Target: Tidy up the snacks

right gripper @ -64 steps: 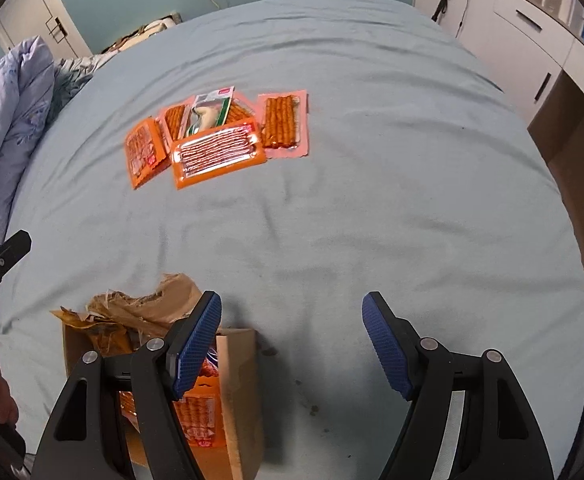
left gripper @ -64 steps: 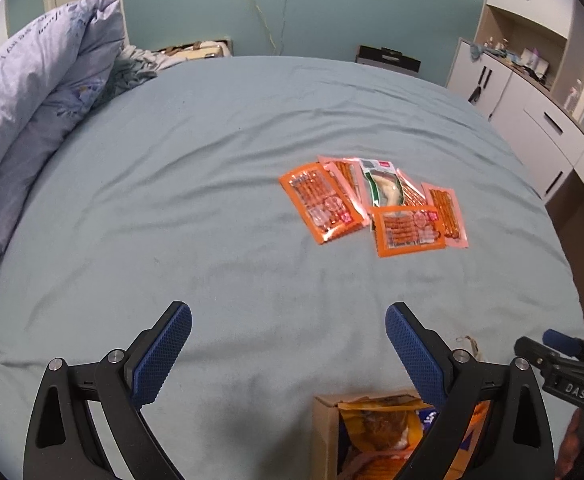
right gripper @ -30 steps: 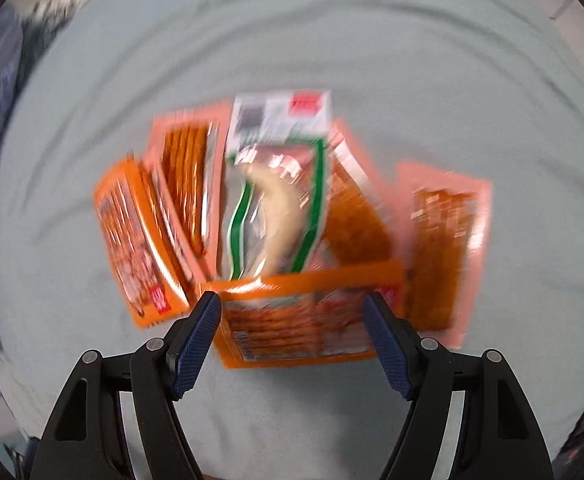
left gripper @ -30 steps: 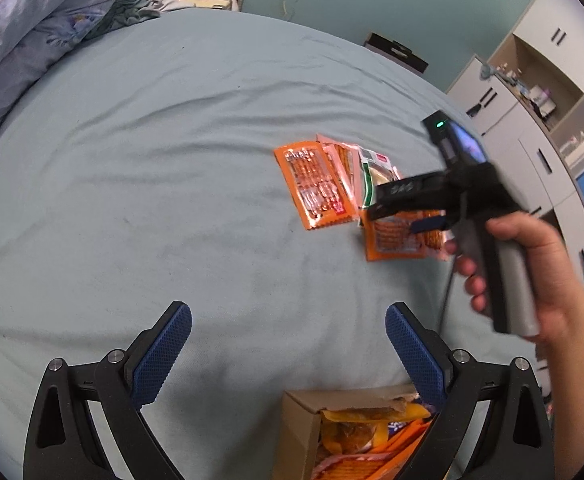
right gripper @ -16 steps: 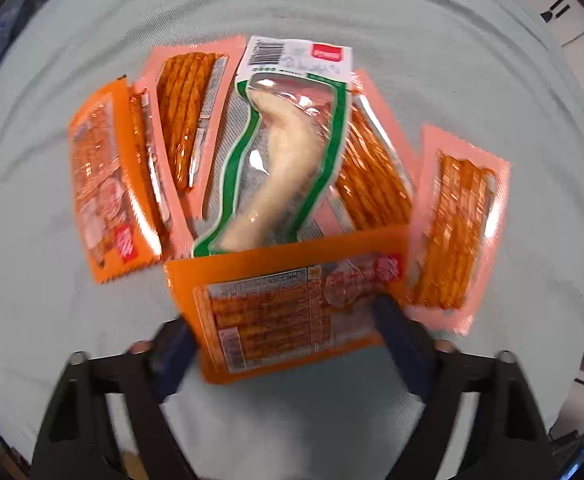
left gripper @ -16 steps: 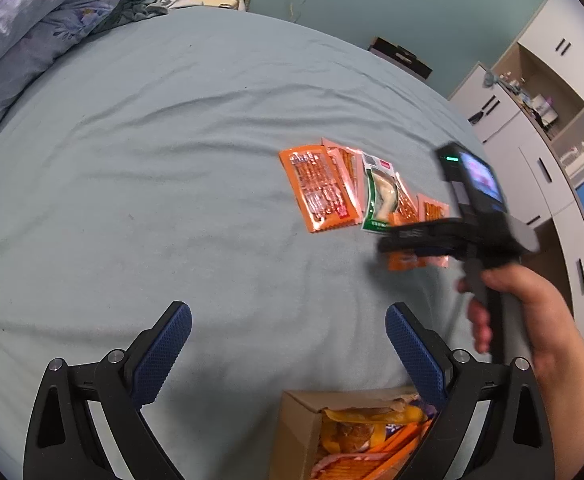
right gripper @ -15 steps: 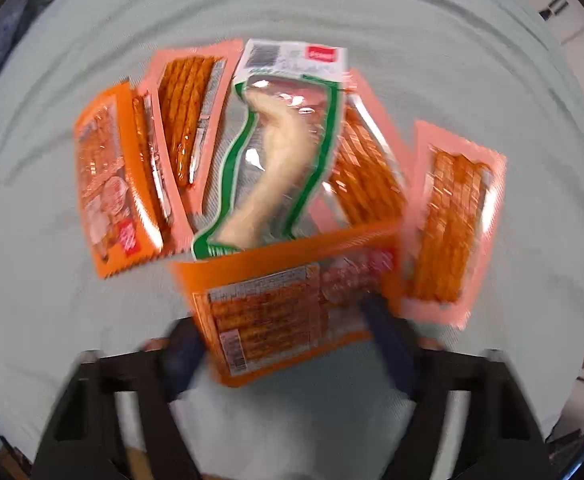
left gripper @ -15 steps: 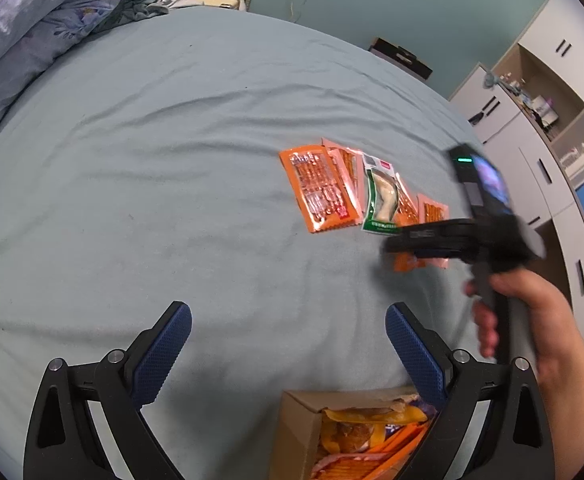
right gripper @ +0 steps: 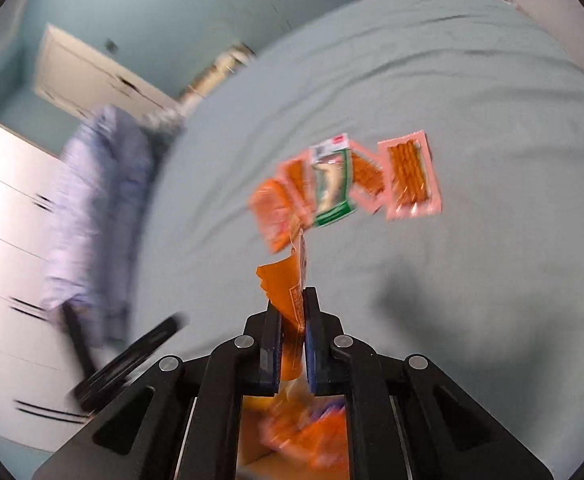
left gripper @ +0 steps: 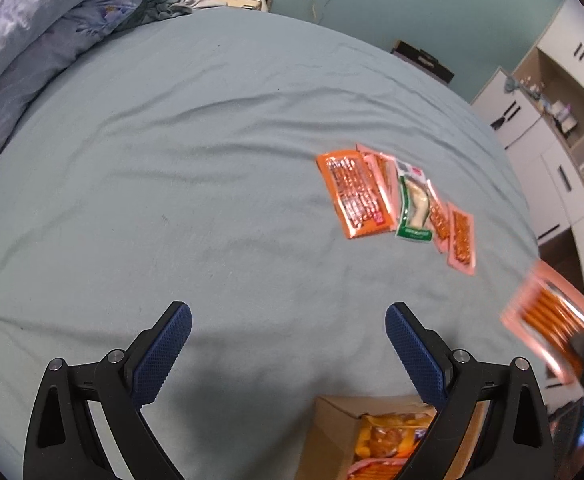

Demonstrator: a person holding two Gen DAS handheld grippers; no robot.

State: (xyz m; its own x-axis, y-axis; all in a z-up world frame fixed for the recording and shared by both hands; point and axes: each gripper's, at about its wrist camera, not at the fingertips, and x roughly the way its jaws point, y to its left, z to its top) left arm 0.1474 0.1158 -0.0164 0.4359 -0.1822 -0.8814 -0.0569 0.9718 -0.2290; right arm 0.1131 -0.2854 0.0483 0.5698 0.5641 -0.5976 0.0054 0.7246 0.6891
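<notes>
Several snack packets lie in a row on the blue-green bed sheet: an orange packet [left gripper: 354, 194], a green-edged packet [left gripper: 413, 206] and pink packets [left gripper: 461, 238]. They also show, blurred, in the right wrist view [right gripper: 344, 180]. My right gripper [right gripper: 292, 304] is shut on an orange snack packet [right gripper: 286, 284] held edge-on above the open cardboard box [right gripper: 292, 436]. That packet shows blurred at the right of the left wrist view [left gripper: 552, 316]. My left gripper [left gripper: 288, 336] is open and empty above the sheet, just behind the box [left gripper: 332, 424].
A lilac duvet [left gripper: 44, 28] is piled at the bed's far left. White cabinets [left gripper: 552, 120] stand along the right side. The box holds other snack bags [left gripper: 388, 440].
My right gripper closed on the front orange packet, lifted it off the row and carried it back over the box. My left gripper has stayed open in place.
</notes>
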